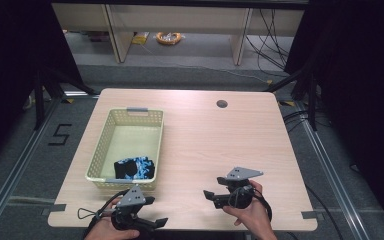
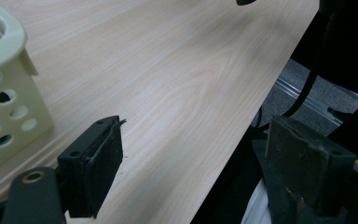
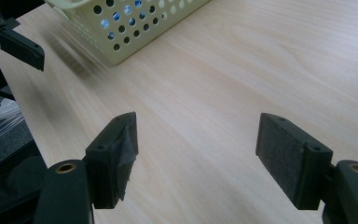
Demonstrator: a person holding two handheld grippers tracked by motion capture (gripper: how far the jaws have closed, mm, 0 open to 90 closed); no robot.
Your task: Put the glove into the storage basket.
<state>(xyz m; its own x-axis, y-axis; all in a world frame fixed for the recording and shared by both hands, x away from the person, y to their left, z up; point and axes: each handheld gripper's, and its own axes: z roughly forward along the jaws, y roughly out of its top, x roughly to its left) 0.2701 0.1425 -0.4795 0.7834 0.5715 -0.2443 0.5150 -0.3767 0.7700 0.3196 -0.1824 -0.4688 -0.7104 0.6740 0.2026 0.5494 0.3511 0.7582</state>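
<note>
We see the basket [image 1: 130, 145] on the worktop [image 1: 205, 145], a black-and-blue cloth [image 1: 135, 167] bundled in its near end, likely dropped there for tidying. Just below the basket, our left gripper [image 1: 161, 221] has its jaws spread and empty. Right of the basket, our right gripper [image 1: 209, 195] also spread, holding nothing.

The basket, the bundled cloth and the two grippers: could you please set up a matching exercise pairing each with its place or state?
Things:
1. basket
2. black-and-blue cloth
3. left gripper
4. cable hole

Places or states:
A. open, empty, at the table's near edge
B. far side of the table top
C. on the table's left half
D. in the basket's near end

Pairs: 1-C, 2-D, 3-A, 4-B
</note>
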